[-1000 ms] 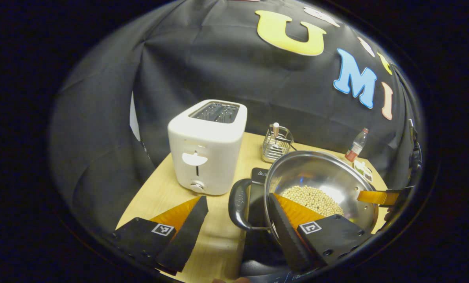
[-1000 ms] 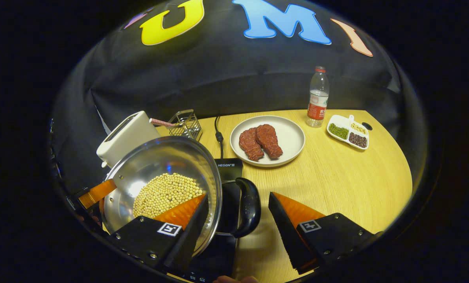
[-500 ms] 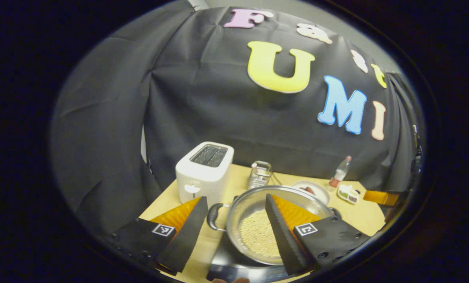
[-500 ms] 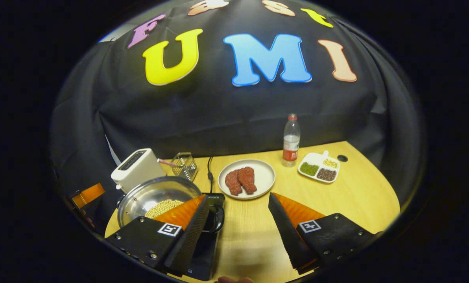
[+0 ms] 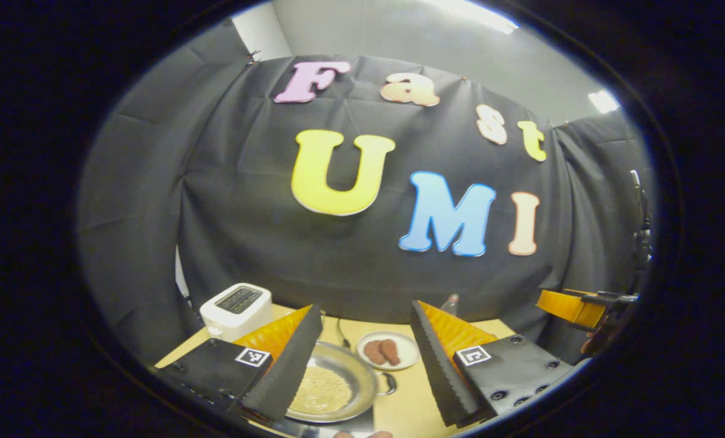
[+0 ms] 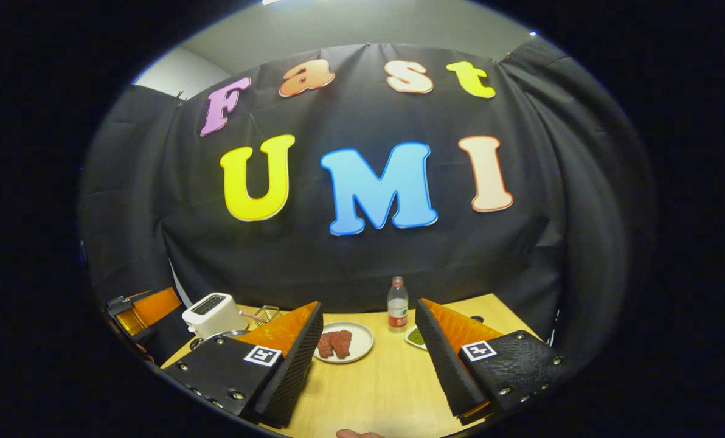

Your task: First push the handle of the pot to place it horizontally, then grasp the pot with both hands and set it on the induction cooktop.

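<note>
I had both the left gripper (image 5: 362, 359) and the right gripper (image 6: 365, 359) spread wide and empty above the pot (image 5: 335, 389), which sat just beside the plate (image 5: 393, 350) of meat.

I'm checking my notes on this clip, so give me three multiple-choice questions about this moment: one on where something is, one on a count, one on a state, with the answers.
1. Where does the pot with the beans sit?
A. On the dark induction cooktop
B. On top of the toaster
C. On the white plate

2. How many pieces of meat lie on the plate?
A. One
B. Two
C. Four

3. How do the left gripper and the right gripper stand?
A. Both open, holding nothing
B. Both shut on the pot
C. Left shut on the bottle, right open

Answers: 1 A, since the left gripper view shows the pot resting on the dark slab near the table's front edge. 2 B, since two reddish pieces lie side by side. 3 A, since each pair of fingers is spread wide with only table between them.
</note>
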`<state>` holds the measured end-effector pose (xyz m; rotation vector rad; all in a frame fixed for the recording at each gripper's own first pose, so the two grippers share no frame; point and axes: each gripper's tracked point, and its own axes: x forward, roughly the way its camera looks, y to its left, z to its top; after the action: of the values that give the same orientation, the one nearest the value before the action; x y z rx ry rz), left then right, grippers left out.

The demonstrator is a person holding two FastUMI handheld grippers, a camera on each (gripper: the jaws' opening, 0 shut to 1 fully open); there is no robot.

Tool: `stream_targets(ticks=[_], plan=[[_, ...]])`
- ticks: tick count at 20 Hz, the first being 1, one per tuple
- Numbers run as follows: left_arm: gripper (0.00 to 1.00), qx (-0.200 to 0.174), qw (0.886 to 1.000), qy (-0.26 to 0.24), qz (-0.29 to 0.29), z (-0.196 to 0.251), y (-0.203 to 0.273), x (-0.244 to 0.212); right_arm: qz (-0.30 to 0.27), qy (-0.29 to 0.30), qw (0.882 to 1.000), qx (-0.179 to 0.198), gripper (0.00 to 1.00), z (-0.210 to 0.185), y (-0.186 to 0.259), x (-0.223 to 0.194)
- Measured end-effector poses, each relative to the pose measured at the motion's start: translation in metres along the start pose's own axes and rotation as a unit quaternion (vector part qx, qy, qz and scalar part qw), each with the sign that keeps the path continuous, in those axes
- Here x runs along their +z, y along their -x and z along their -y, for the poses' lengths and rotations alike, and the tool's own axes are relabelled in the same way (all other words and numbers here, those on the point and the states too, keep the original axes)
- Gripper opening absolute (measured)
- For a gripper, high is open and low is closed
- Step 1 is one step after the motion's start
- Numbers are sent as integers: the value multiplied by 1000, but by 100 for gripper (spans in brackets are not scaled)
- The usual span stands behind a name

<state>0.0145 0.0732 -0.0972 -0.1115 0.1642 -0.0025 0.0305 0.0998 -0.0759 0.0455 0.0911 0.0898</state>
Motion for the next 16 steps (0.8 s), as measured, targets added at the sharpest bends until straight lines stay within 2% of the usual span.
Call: stream_targets(ticks=[4,8,11,16], plan=[[95,-21,999,6,43,69,15,37,41,-10,999,-23,92,51,24,36],[95,-20,997,-12,69,98,24,52,50,-9,998,-28,92,86,33,52],[95,-13,997,-29,68,108,22,50,43,-8,999,-21,92,96,32,51],[95,-2,997,-37,72,113,23,53,27,-7,1000,-4,92,91,29,43]])
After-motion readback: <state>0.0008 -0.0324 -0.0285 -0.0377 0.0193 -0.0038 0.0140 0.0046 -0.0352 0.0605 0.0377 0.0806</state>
